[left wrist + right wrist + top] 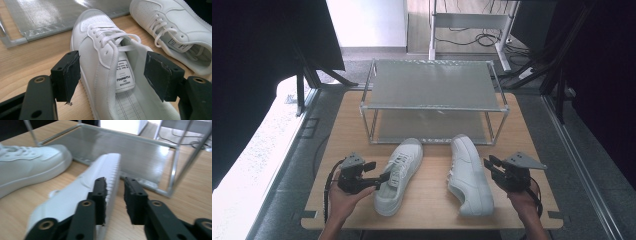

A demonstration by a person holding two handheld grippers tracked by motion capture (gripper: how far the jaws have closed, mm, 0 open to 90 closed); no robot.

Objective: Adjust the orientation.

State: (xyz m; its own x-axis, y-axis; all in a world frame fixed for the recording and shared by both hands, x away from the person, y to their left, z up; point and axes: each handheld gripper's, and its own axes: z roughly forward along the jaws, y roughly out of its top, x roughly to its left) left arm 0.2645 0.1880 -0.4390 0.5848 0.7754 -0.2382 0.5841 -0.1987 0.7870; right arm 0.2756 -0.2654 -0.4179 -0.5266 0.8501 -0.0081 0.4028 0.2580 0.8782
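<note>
Wooden table [432, 197], grey floor; left gripper [381, 181] open, right gripper [486, 166] jaws empty

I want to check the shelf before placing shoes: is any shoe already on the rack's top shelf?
No. In the high view the rack's top shelf is bare, and both white shoes lie on the table in front of it.

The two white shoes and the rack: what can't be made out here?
- left shoe: heel cut off by left gripper view's bottom edge; label's small print unreadable.
- right shoe: blurred in right gripper view; heel behind jaws of the right gripper.
- rack: lower shelf mostly under top shelf, high view.
</note>
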